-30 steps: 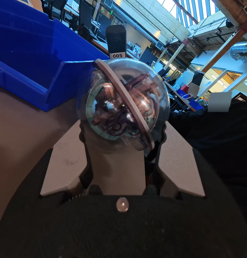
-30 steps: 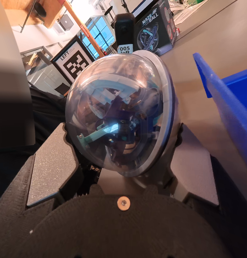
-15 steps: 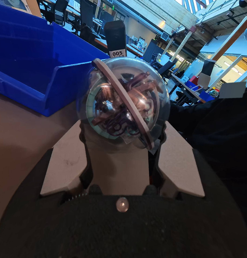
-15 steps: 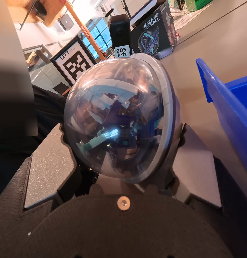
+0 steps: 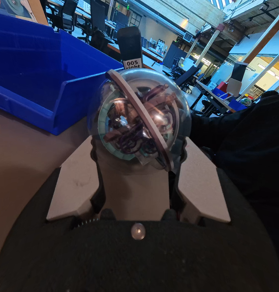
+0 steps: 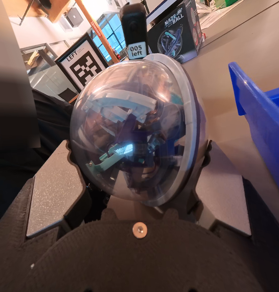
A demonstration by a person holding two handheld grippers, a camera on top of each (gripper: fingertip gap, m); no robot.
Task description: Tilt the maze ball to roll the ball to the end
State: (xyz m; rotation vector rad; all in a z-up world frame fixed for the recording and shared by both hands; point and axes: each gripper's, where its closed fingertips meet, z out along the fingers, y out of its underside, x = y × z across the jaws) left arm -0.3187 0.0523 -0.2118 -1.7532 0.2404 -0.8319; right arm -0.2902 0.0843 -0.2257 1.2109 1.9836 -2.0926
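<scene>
While we hold the clear maze ball point(image 5: 138, 120) up off the tan table point(image 5: 25, 158), both grippers clench it from opposite sides: the left gripper point(image 5: 138, 142) and the right gripper point(image 6: 139, 151) each press their pads on its shell (its grey seam ring tilted). Beside it sits a blue bin point(image 5: 41, 71), and farther off the game's box point(image 6: 173, 30).
</scene>
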